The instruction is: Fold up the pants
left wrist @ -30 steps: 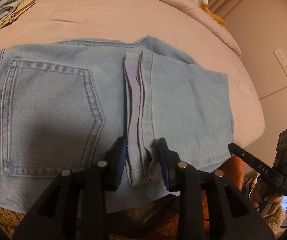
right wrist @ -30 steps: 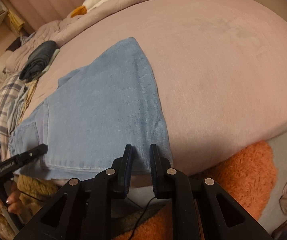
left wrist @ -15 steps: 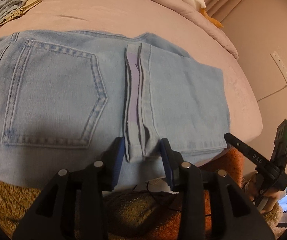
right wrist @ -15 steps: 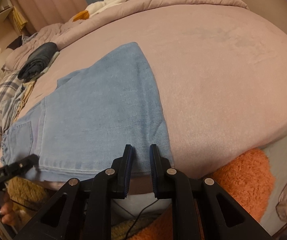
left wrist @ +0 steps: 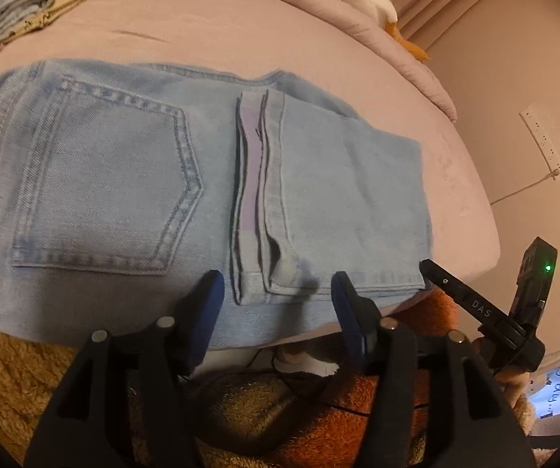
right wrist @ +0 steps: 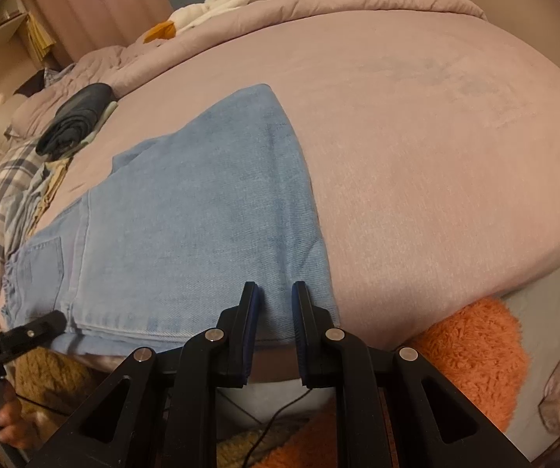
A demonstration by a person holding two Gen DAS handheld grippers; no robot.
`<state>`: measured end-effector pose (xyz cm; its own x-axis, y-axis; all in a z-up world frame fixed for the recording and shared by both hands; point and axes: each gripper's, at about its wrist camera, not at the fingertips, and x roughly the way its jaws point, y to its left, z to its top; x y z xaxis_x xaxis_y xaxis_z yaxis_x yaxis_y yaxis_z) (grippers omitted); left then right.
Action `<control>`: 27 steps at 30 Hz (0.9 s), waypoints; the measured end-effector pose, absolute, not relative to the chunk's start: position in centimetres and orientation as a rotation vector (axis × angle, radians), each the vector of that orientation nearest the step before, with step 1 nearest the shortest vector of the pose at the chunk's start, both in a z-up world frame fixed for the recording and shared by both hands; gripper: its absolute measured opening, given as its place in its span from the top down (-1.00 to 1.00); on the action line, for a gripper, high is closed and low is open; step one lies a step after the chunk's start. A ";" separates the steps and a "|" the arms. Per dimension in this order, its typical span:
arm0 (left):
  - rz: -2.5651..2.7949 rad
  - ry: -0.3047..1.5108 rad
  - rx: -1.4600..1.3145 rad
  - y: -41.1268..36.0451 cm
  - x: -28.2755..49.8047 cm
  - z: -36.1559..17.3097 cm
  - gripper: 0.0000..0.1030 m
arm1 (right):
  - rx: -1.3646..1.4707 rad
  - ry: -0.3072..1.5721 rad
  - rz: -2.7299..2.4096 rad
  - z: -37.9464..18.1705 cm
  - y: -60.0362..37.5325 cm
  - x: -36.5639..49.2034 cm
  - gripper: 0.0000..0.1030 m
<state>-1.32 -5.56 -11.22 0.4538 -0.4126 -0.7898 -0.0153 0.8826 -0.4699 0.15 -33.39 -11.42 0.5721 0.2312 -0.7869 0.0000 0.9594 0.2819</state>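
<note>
Lying folded near the bed [right wrist: 416, 124] edge, the jeans [left wrist: 338, 195] have their hems doubled back beside the pocket [left wrist: 104, 187], apparently to halve the length. The left gripper [left wrist: 278, 292] gapes wide, holding nothing, just before the hems. The right gripper [right wrist: 274, 292], slightly parted, straddles the fold's corner without pinching it.

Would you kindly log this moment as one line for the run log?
jeans: folded, flat on bed | left hand-held gripper: open at hem edge | right hand-held gripper: open over near corner
</note>
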 end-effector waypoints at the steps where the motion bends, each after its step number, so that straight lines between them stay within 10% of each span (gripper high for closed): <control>1: -0.246 1.073 -0.437 -5.4 -1.5 -11.0 -0.13 | 0.262 0.954 0.137 -11.4 -33.4 0.1 0.72; 5: -0.201 0.998 -0.440 -4.3 -2.3 -9.4 -0.58 | 0.245 0.955 0.130 -11.3 -33.1 0.1 0.72; 14: -0.058 0.903 -0.489 0.2 -3.9 -6.8 -0.83 | 0.242 0.964 0.125 -11.1 -32.8 0.2 0.68; 27: 0.205 0.763 -0.612 8.5 -7.2 -5.2 -0.98 | 0.164 0.877 0.157 -8.4 -30.9 0.0 -0.45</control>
<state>-7.24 8.48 -5.20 0.7132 -0.0420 -0.6997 -0.3873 0.8084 -0.4432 0.04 -30.89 -8.42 0.6291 0.2037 -0.7501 -0.0692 0.9759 0.2070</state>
